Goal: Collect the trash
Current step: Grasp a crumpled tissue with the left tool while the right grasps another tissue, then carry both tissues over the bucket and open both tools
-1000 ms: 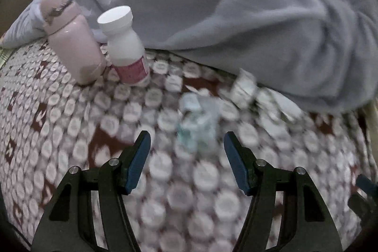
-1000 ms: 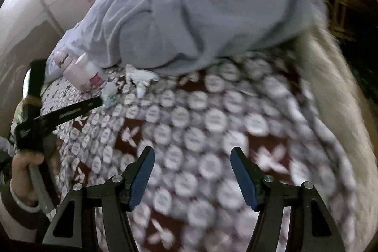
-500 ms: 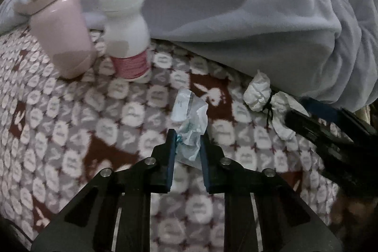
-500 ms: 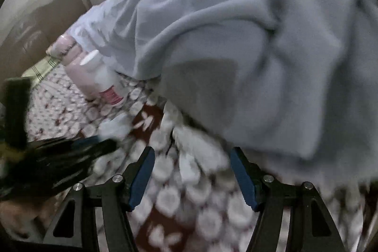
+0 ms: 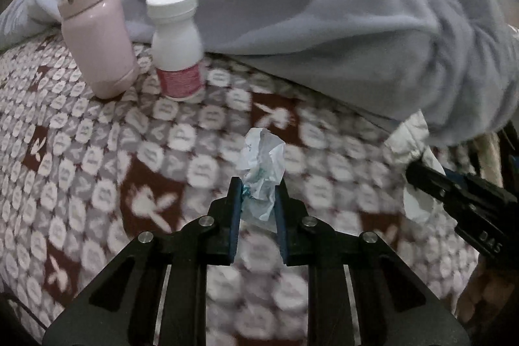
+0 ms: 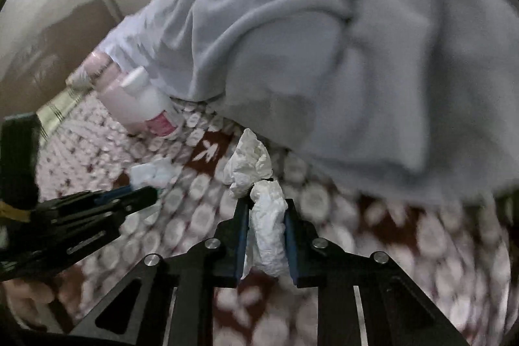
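Right gripper (image 6: 266, 216) has just closed on the white tissue wad (image 6: 269, 235) by the grey blanket (image 6: 324, 54). Left gripper (image 5: 258, 200) stays clamped on the bluish wrapper (image 5: 262, 164) over the bed (image 5: 97, 167). Both pieces secured; bin next, I'd guess.

On the bed lie 3 crumpled papers (image 6: 248, 166), 2 bottles (image 5: 176, 44) and 1 grey blanket (image 5: 324, 5).

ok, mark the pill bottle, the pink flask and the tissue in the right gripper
pill bottle (image 5: 176, 46), left wrist view, white body.
pink flask (image 5: 97, 38), left wrist view, side wall.
tissue (image 6: 267, 222), right wrist view, crumpled middle between pads.
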`<state>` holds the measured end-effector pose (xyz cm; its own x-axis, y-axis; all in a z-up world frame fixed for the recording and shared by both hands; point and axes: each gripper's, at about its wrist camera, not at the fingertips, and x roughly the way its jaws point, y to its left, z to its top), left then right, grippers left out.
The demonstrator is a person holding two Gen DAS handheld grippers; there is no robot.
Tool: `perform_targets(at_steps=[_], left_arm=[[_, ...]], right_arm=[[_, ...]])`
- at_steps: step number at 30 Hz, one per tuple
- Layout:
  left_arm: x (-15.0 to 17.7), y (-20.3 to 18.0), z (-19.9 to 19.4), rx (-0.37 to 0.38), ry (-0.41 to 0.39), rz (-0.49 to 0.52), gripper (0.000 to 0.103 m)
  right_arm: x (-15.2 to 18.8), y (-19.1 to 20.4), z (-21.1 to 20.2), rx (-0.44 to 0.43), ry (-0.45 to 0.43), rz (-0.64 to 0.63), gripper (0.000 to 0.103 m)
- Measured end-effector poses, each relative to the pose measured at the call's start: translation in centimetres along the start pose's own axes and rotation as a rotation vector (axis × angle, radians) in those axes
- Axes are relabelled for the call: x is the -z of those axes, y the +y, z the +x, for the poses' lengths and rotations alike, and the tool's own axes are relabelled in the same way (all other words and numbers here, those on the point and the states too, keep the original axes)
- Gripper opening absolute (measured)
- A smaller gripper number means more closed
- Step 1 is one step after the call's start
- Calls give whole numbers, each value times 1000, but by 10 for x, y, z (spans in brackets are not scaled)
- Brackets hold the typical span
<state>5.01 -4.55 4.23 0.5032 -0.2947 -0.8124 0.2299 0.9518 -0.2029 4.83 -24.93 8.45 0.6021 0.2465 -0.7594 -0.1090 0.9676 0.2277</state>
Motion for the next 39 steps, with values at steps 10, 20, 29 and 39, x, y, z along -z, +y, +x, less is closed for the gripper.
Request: perform_targets(at_steps=[10,20,29,39], left_arm=[[49,-84,-60,16,-36,121,16],[78,-139,-88,16,-82,187,16],[94,-184,-97,42,-95,244,16],[108,-243,-106,83,-108,328,16]], right_arm=[[76,-11,-85,46,-32,99,20],[124,-27,-148,96,-69,154,20],[151,-49,-192,142,-113,209,20],[181,-81,-234,203,-150,268,20]])
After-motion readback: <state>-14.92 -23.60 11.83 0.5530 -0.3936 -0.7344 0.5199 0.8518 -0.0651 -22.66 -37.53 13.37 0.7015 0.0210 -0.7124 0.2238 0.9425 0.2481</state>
